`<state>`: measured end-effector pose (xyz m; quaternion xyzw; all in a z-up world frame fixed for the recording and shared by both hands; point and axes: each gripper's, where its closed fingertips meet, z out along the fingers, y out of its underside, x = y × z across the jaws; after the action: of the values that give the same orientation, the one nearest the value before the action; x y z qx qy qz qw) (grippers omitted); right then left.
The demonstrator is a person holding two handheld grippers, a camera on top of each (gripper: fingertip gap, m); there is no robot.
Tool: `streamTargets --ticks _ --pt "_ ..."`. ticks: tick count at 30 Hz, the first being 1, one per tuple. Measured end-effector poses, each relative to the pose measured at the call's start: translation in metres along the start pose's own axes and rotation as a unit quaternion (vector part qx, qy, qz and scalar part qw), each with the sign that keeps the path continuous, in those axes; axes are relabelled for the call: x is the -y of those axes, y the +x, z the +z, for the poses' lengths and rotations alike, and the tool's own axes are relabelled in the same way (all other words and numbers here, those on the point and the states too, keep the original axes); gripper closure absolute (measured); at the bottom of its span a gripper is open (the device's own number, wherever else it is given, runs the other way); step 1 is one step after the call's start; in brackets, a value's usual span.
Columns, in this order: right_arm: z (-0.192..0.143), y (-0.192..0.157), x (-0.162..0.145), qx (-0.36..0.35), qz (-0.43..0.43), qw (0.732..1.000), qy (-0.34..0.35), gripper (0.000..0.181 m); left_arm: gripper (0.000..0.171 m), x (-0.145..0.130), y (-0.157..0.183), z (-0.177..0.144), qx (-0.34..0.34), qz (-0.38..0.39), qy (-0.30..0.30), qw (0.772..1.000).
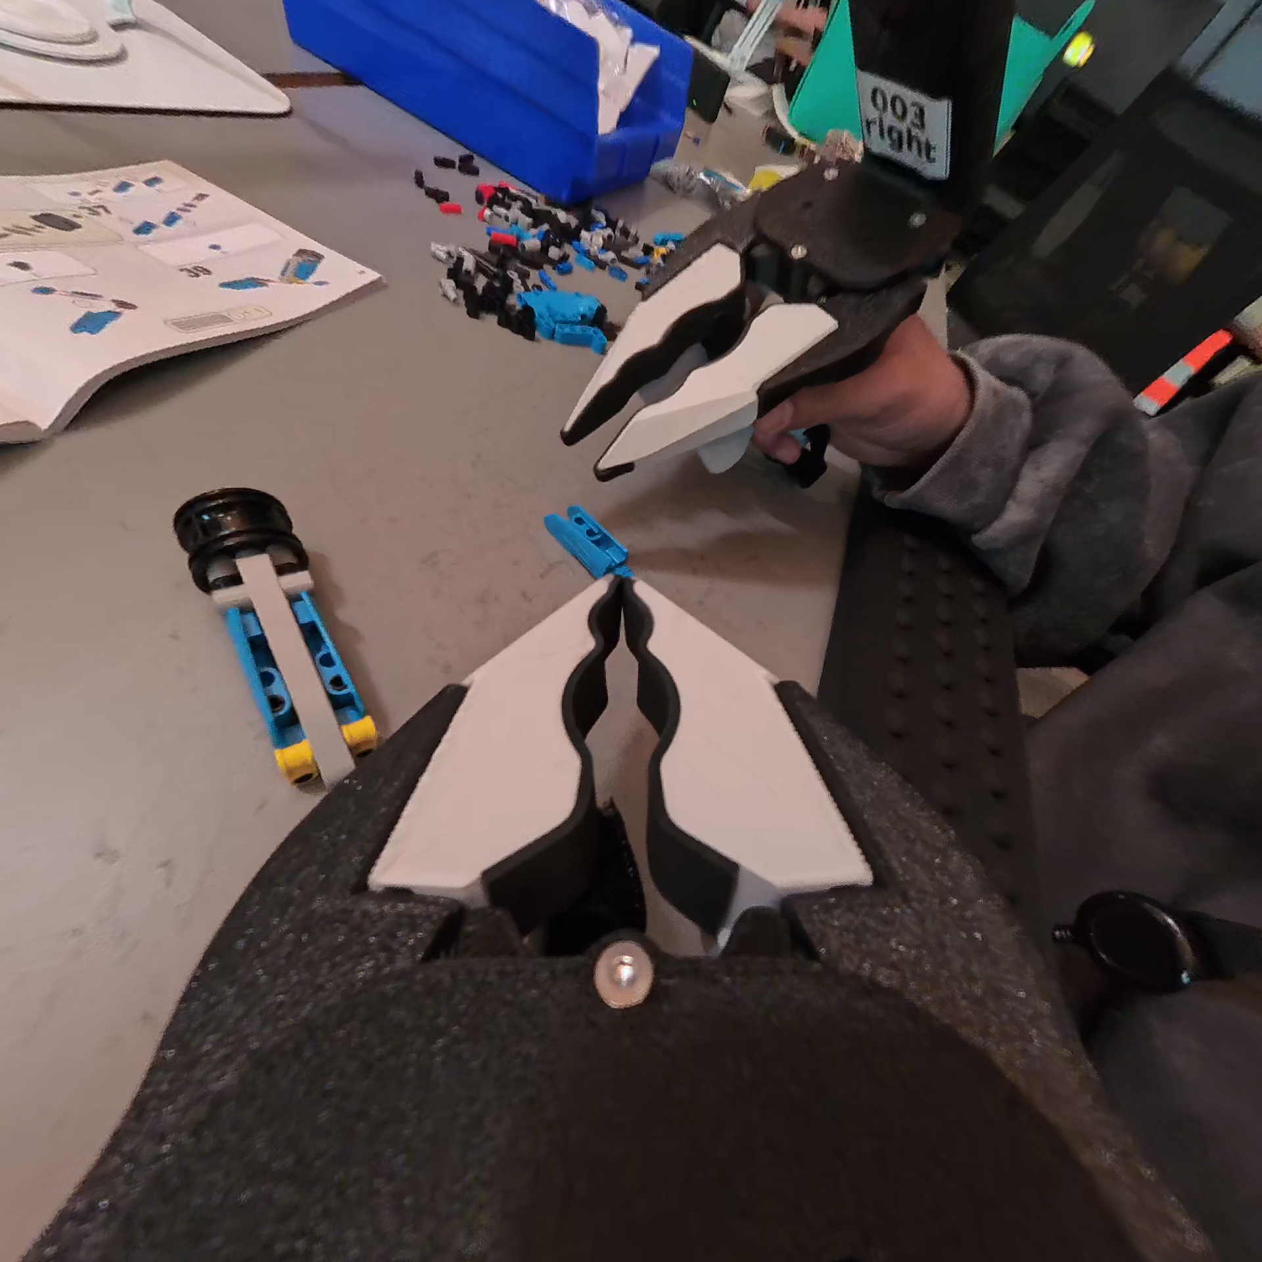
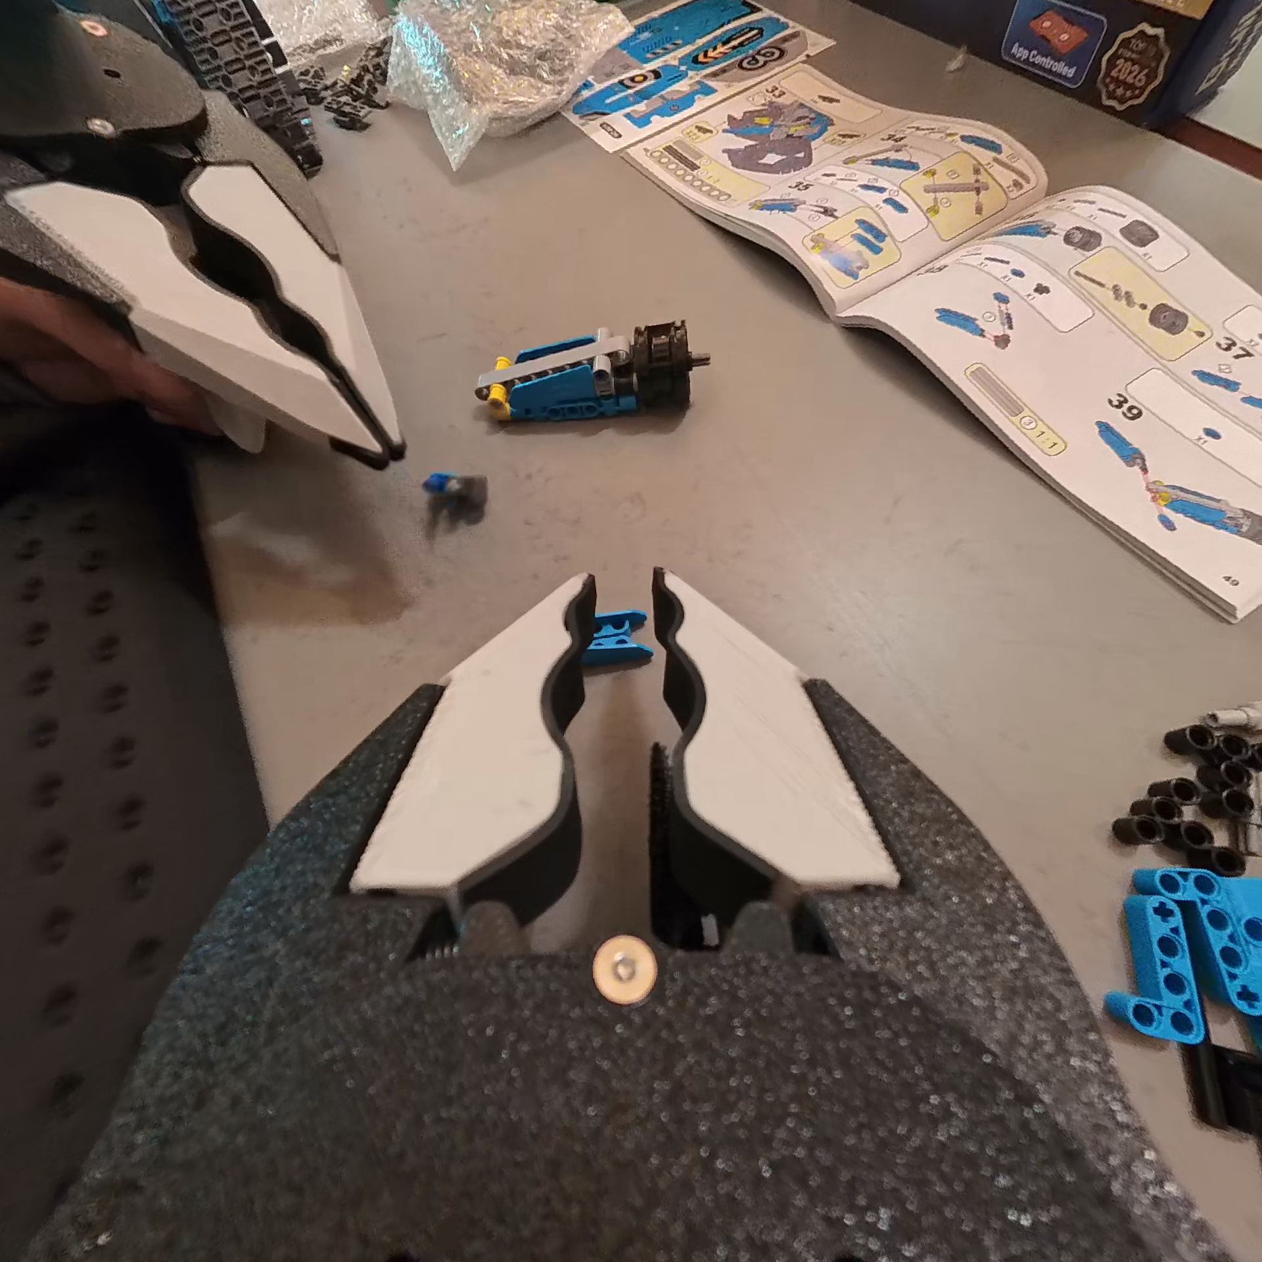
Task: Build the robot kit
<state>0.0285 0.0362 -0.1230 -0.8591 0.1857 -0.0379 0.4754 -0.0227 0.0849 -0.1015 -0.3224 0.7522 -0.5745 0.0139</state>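
Print marks the right tool's label, booklet and box.

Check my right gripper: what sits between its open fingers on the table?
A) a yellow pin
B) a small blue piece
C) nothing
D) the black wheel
B: in the right wrist view, a small blue piece lies in the gap between the spread fingers of the right gripper, close against the left finger, while the wheel assembly sits farther ahead on the table.
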Motion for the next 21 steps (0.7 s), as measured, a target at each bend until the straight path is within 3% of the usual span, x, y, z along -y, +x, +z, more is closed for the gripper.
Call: streamTargets --ticks 4,8,10,12,14,21 --pt "0.0 0.0 0.001 0.001 0.0 1.0 0.001 0.165 0.171 0.004 -0.013 -0.005 0.021 -0.029 0.015 0.999" --pt "-0.001 -0.001 0.001 0.002 -0.001 1.0 0.003 0.165 0.17 0.016 -0.042 -0.032 0.108 0.0 0.031 0.994" --pt "-0.001 -0.001 0.001 0.004 0.002 1.0 0.003 0.165 0.159 0.01 -0.045 -0.041 0.125 0.035 -0.01 0.991" --pt "-0.001 -0.003 0.003 0.007 0.001 1.0 0.006 0.165 0.147 -0.017 -0.027 -0.034 0.079 0.061 -0.098 0.99" --pt "-0.001 -0.004 0.003 0.009 -0.001 1.0 0.006 0.165 0.141 -0.037 -0.023 -0.029 0.084 0.11 -0.153 0.979" --pt "0.001 -0.008 0.001 0.012 -0.009 1.0 -0.001 0.165 0.133 -0.054 -0.029 -0.013 0.109 0.136 -0.198 0.964"
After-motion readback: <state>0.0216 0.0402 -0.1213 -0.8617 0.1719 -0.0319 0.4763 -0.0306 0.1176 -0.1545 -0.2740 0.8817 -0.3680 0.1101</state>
